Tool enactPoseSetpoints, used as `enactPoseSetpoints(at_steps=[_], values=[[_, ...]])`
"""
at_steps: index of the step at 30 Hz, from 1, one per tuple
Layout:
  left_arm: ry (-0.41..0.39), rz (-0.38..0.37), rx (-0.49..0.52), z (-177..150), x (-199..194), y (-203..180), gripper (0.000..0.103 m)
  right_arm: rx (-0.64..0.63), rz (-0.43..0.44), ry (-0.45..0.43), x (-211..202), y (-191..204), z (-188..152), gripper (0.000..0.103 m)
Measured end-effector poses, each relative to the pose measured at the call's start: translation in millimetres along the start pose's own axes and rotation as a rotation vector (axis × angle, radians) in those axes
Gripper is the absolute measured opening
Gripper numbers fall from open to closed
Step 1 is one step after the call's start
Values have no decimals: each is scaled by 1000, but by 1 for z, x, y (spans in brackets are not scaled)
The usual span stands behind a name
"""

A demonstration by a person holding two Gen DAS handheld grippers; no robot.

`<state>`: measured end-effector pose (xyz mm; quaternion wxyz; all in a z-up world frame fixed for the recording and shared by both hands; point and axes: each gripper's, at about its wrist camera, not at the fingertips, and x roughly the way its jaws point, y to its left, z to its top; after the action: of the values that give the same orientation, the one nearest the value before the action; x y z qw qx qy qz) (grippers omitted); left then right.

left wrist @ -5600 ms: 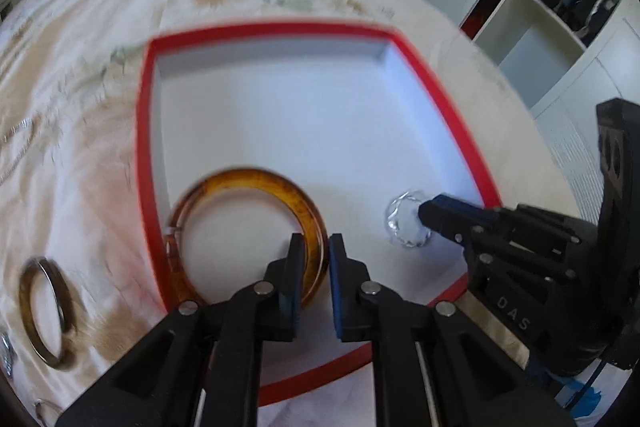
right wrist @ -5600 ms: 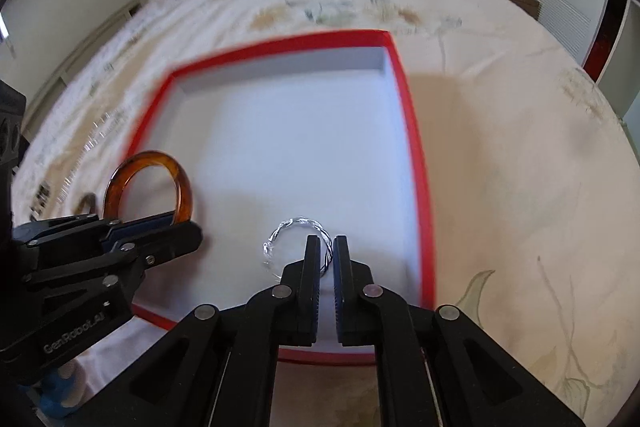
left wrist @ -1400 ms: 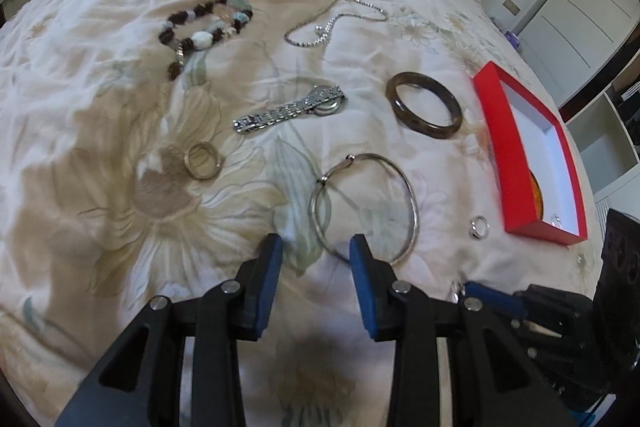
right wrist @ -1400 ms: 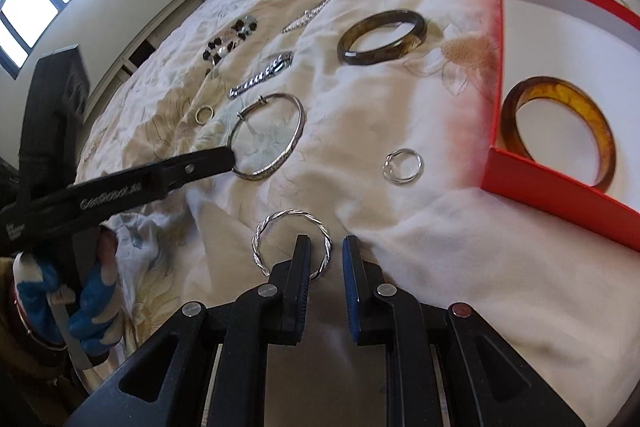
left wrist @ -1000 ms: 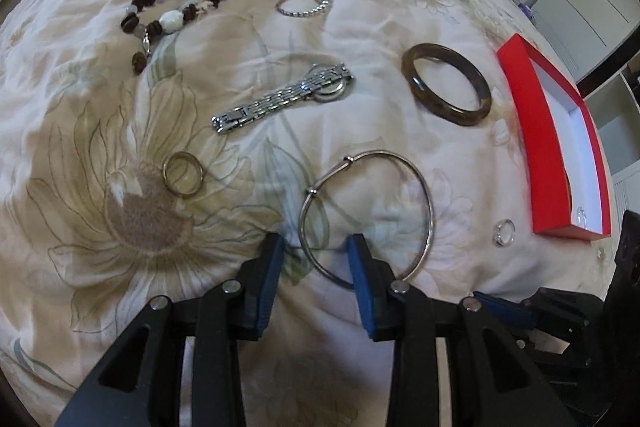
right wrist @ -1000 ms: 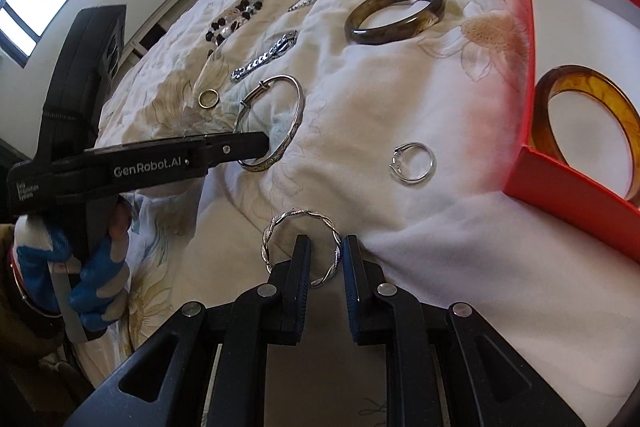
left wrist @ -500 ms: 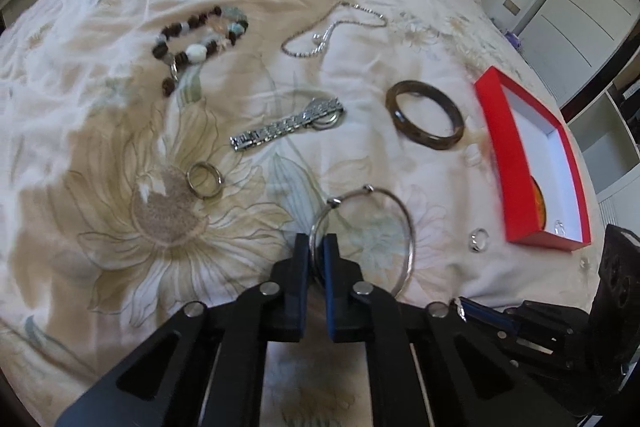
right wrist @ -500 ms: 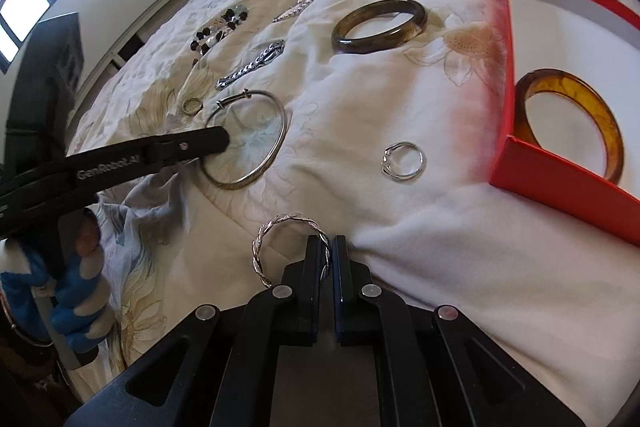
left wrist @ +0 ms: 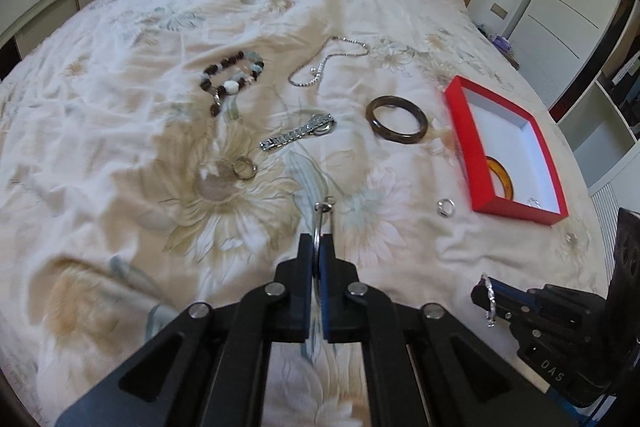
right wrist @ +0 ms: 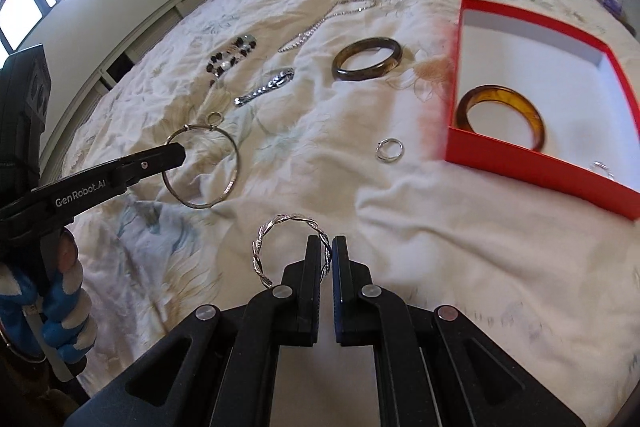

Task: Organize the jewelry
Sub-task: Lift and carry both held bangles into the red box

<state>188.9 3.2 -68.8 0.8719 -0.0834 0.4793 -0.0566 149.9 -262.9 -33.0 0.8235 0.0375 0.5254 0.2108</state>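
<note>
We pinch each light, stiff hoop by its rim: left hand-held gripper [left wrist: 318, 247] clamped on the thin silver bangle [right wrist: 202, 167], right hand-held gripper [right wrist: 330, 251] on the twisted silver bracelet [right wrist: 290, 247].

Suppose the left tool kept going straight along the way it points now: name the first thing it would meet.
Probably the bedspread just ahead of the left tool, which holds the thin silver bangle; beyond lies the watch. Depth is uncertain.

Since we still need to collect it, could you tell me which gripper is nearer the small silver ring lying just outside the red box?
Right. The right gripper is just short of the small silver ring; the left gripper is farther out to the ring's left.
</note>
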Motion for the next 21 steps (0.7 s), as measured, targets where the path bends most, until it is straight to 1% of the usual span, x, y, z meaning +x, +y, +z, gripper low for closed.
enactPoseSetpoints(at_steps=[11, 17, 21], values=[[-61, -5, 49, -27, -63, -15, 2, -13, -38, -103, -69, 24, -29, 5], [-88, -16, 89, -33, -82, -32, 2, -6, -58, -157, -94, 26, -38, 5], [-99, -30, 126, -32, -89, -49, 2, 11, -73, -188, -107, 18, -39, 5]])
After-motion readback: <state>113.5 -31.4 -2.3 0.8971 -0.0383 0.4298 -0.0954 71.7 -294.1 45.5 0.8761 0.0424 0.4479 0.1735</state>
